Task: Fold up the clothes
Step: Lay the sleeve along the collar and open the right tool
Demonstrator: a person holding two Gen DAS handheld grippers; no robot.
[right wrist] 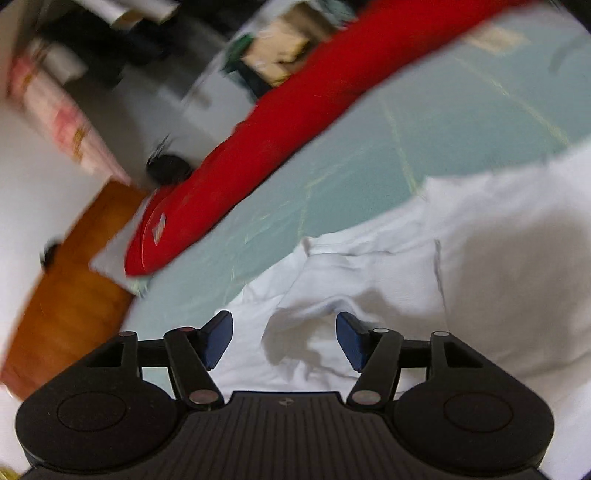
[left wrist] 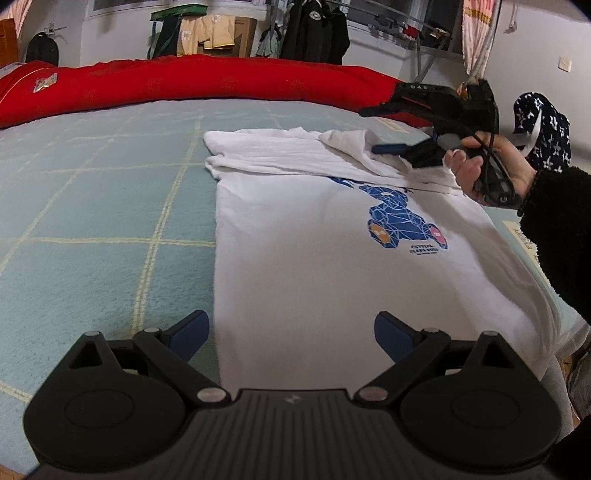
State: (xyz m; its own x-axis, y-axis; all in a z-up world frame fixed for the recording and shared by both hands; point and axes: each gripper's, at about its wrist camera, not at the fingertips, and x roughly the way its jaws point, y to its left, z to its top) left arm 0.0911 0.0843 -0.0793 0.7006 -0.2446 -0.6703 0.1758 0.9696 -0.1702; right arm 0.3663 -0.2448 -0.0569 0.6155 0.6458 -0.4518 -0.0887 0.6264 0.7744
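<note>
White tee (left wrist: pixel 314 236) lies flat on the teal checked sheet (left wrist: pixel 92 206), blue bear print (left wrist: pixel 400 218) facing up, top edge and one sleeve (left wrist: pixel 354 146) folded down over the chest. Left gripper (left wrist: pixel 291 332) sits low at the tee's near hem, fingers spread wide, holding nothing; one finger over sheet, the other over cloth. Right gripper (right wrist: pixel 284 338) released too, jaws apart over the rumpled folded sleeve, not pinching fabric; its view is motion-blurred. In the left view it hangs just above the tee's far right corner, held by a hand (left wrist: pixel 487 166). Red quilt (left wrist: pixel 192 81) runs along the far edge of the bed, well apart from the tee. Dark patterned garment (left wrist: pixel 543 136) off to the right. Jackets (left wrist: pixel 317 29) hang behind.
</note>
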